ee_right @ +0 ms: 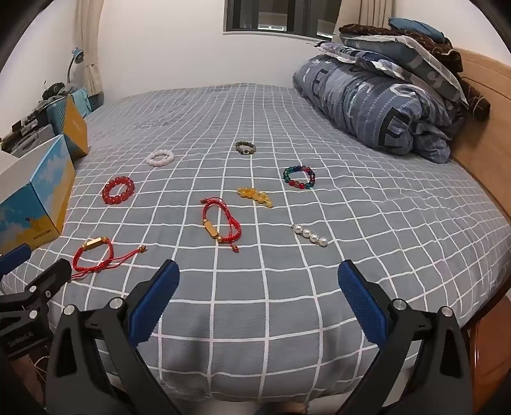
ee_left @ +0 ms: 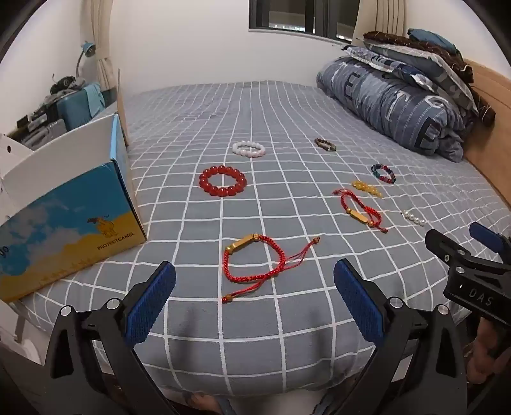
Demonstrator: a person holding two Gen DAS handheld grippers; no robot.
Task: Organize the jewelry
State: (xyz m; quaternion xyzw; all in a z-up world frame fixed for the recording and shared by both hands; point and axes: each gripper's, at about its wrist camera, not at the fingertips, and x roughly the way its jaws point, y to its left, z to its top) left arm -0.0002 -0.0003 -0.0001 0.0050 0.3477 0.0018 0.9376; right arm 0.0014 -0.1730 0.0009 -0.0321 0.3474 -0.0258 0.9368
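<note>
Left gripper [ee_left: 254, 274] and right gripper [ee_right: 258, 275] spread apart, empty, red cord bracelet [ee_left: 255, 258] nearby, open box [ee_left: 68, 204] interior hidden

both wrist views face across bed [ee_left: 287, 105], angled down, overlapping.

Grey bedsheet [ee_right: 287, 127] with white grid (windowpane check), red bead bracelet [ee_right: 118, 190], blue-and-yellow box [ee_left: 68, 217].

Both views are evenly and fairly brightly lit by soft indoor light from above; the window [ee_left: 300, 16] at 12 o'clock is dark. Shadows on the bed [ee_left: 287, 111] are faint, with no glare. Fisheye distortion bows the sheet's grid lines and blackens the corners. The centre is sharp; detail softens slightly toward the rim.
</note>
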